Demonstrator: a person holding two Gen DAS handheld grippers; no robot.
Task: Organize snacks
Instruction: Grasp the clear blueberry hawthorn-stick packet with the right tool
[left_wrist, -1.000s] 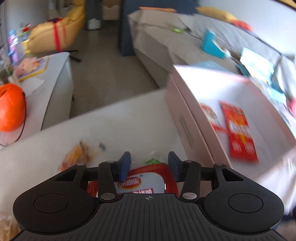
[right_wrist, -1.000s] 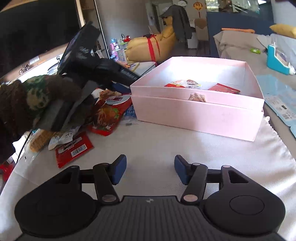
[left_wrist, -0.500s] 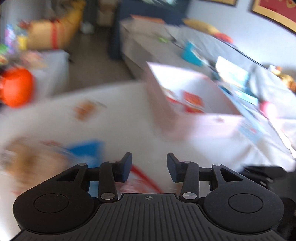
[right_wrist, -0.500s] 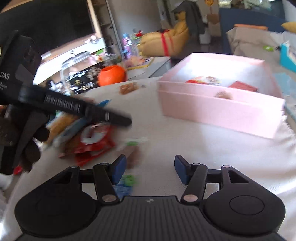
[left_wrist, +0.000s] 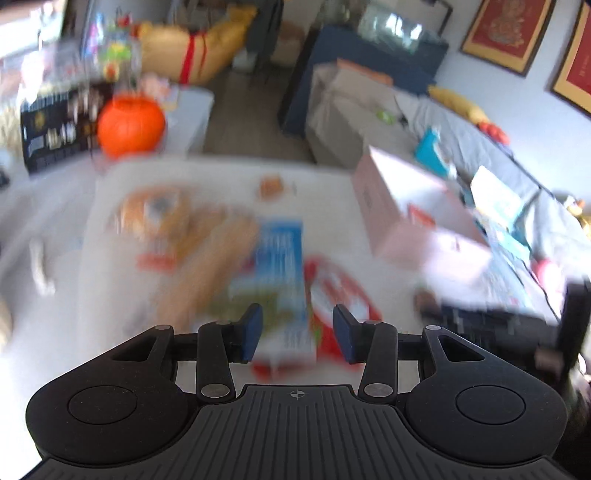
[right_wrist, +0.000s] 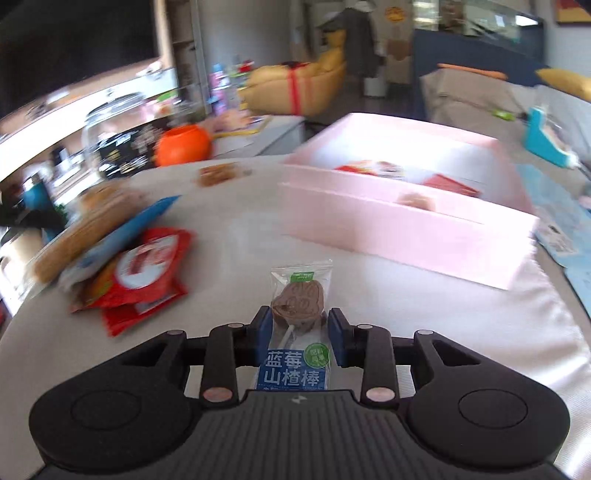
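the right gripper (right_wrist: 298, 328) has just been closing, and its blue pads now stand against both sides of a lollipop packet (right_wrist: 297, 328) lying on the white tablecloth (right_wrist: 424, 325). the packet is a clear sleeve with a small green label at the far end, a brown disc embossed with a cartoon face in the middle, a white stick below it, and a blue panel with white characters plus a green round sticker at the near end. the packet lies lengthwise along the gripper, far end pointing toward the pink box (right_wrist: 406, 229).

the left gripper (left_wrist: 297, 334) is unclenched, jaws partly apart, with nothing between the pads. it hangs over the snack pile; the view is blurred. below it lie a blue-and-white packet (left_wrist: 280, 266) and a red packet (left_wrist: 340, 291).

count, right wrist view:
- one pink box, open, sitting on the cloth beyond the held packet and well apart from it.
- three items visible inside the box: one red-and-white packet (right_wrist: 369, 168), one red packet (right_wrist: 450, 186), one small brown piece (right_wrist: 415, 201) against the near wall.
- snack pile at left: one blue packet, one tan packet (right_wrist: 85, 225), and red packets (right_wrist: 140, 273); their exact number cannot be told through the blur.
- one small orange-brown packet (right_wrist: 218, 174) alone at the far edge of the cloth.
- one orange pumpkin-shaped container (right_wrist: 183, 146) on the side surface behind the table.
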